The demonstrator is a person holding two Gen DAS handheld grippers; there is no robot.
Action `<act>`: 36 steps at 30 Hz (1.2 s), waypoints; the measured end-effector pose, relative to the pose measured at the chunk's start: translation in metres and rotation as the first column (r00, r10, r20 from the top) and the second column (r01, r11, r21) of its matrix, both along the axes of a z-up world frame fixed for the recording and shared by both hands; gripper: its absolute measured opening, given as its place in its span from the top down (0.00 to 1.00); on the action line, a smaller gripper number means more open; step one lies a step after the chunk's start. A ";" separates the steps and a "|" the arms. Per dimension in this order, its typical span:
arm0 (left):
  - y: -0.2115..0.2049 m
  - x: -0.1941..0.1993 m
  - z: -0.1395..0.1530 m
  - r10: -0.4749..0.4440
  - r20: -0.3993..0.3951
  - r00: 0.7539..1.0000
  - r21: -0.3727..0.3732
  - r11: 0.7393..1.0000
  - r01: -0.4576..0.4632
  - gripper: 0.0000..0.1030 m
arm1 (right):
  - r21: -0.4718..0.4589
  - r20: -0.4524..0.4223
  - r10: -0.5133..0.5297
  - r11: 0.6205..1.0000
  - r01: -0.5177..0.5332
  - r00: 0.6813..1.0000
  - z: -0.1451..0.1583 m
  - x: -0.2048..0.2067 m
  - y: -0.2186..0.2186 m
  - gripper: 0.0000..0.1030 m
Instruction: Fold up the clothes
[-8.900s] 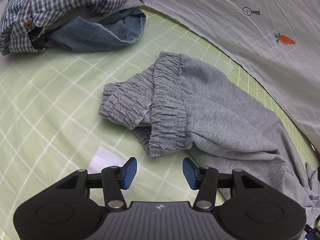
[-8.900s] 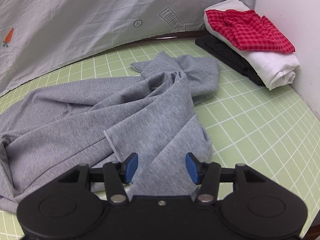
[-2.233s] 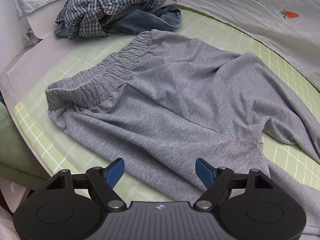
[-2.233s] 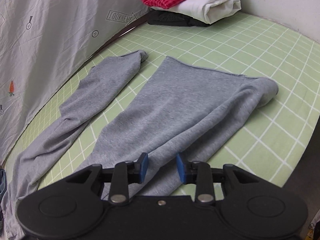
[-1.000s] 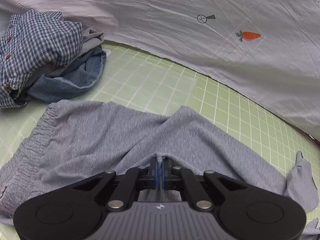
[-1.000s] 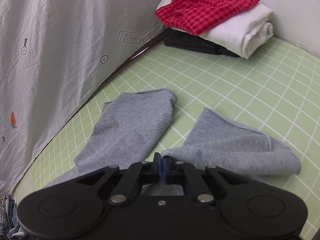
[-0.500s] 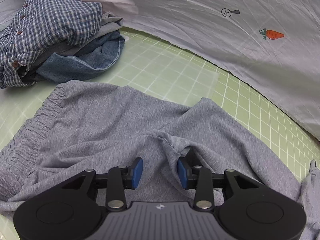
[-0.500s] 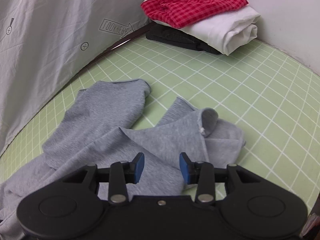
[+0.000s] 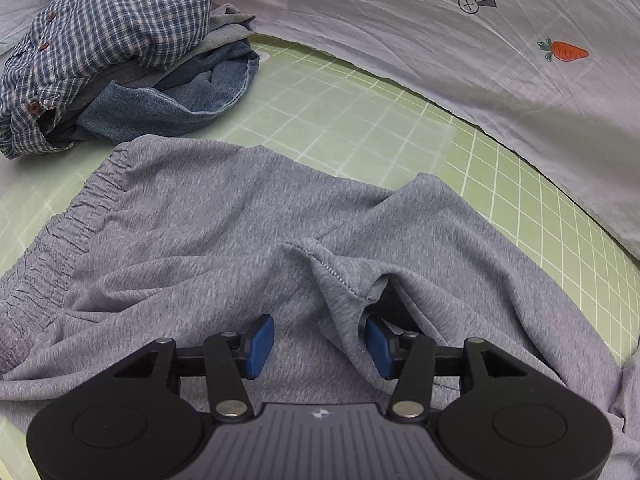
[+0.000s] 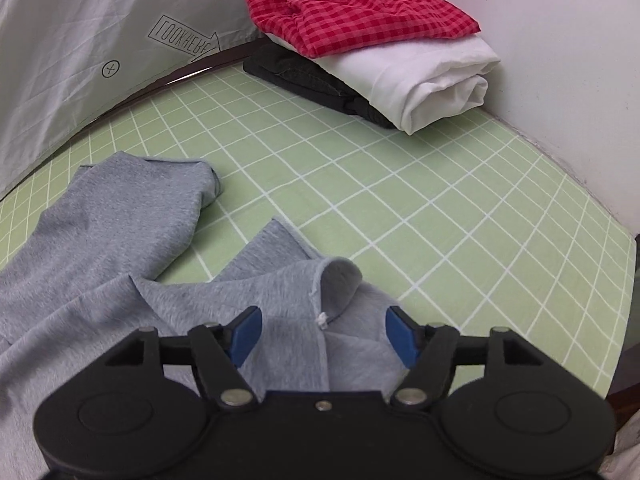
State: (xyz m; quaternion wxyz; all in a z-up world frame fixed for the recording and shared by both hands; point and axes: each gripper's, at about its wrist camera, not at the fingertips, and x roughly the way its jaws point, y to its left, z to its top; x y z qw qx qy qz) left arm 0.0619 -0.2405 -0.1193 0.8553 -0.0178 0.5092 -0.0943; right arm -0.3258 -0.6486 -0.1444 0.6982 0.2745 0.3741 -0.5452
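Note:
Grey sweatpants point(image 9: 224, 224) lie on the green grid mat point(image 9: 352, 120), the elastic waistband point(image 9: 60, 236) at the left. My left gripper point(image 9: 318, 344) is open just above the crotch seam, where a raised fold of cloth stands between its blue pads without being pinched. In the right wrist view the two grey trouser legs point(image 10: 120, 216) lie side by side. The nearer leg's hem point(image 10: 336, 280) is curled up. My right gripper point(image 10: 324, 338) hangs open over that hem and holds nothing.
A heap of unfolded clothes, a blue checked shirt point(image 9: 100, 28) over denim point(image 9: 192, 92), sits at the mat's far left. A folded stack, red checked cloth point(image 10: 356, 8) on white point(image 10: 432, 80) on black, lies by the wall at the far right. A grey printed sheet point(image 9: 480, 40) hangs behind.
One second ago both grippers were shut on the sweatpants, left at the crotch and right at a leg hem. Both have let go and opened wider, and the cloth has dropped onto the mat.

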 end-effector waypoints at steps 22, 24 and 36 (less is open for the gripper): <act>-0.050 0.059 0.049 -0.038 0.192 0.981 -0.053 0.997 0.049 0.47 | -0.230 0.182 0.234 0.954 -0.190 0.955 0.063 0.087 -0.121 0.52; -0.042 0.049 0.052 -0.039 0.210 0.977 -0.052 0.997 0.051 0.41 | -0.222 0.180 0.220 0.959 -0.178 0.959 0.057 0.076 -0.107 0.52; 0.042 -0.025 0.015 0.097 0.025 0.995 -0.012 0.995 -0.097 0.40 | 0.064 0.249 -0.117 0.993 0.104 0.961 -0.020 -0.015 -0.042 0.57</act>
